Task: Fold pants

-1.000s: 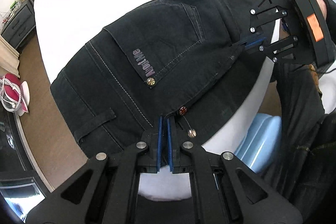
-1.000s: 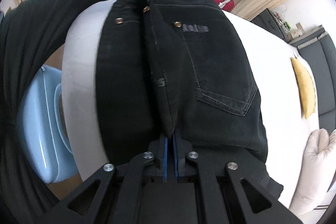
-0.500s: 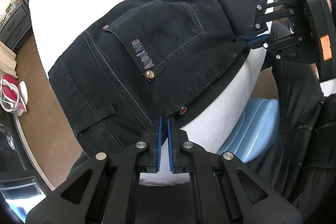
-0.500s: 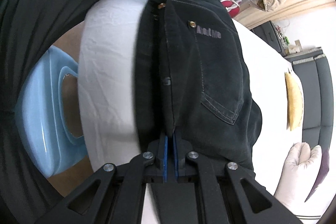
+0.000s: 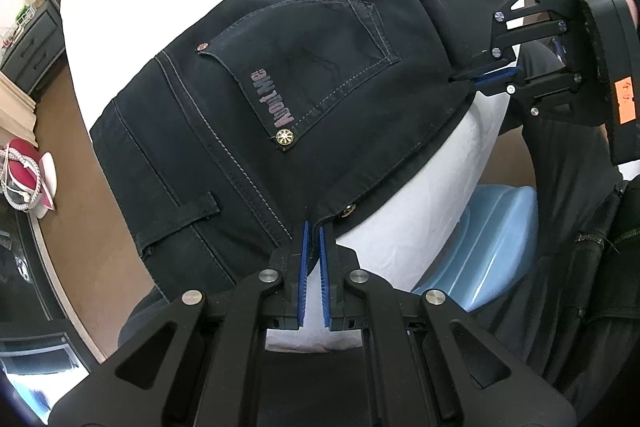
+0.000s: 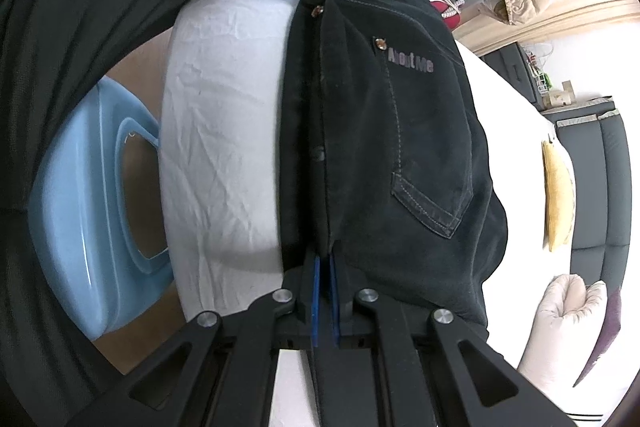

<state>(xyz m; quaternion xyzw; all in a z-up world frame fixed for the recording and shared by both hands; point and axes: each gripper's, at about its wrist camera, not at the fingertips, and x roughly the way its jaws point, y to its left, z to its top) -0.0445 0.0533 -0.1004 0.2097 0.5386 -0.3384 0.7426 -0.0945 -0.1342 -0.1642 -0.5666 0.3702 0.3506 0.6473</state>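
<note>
Now my left gripper [image 5: 313,231] and right gripper [image 6: 325,261], fingers clamped on pants [image 5: 320,67], have drawn folded edge farther onto bed [image 6: 224,131]; halves aligning

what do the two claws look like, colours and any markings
Both are matte black angular frames with cut-out triangular openings and silver round screws. The left claw and right claw have thin blue pads lining the fingers. The right unit carries an orange sticker with handwriting too small to read.
</note>
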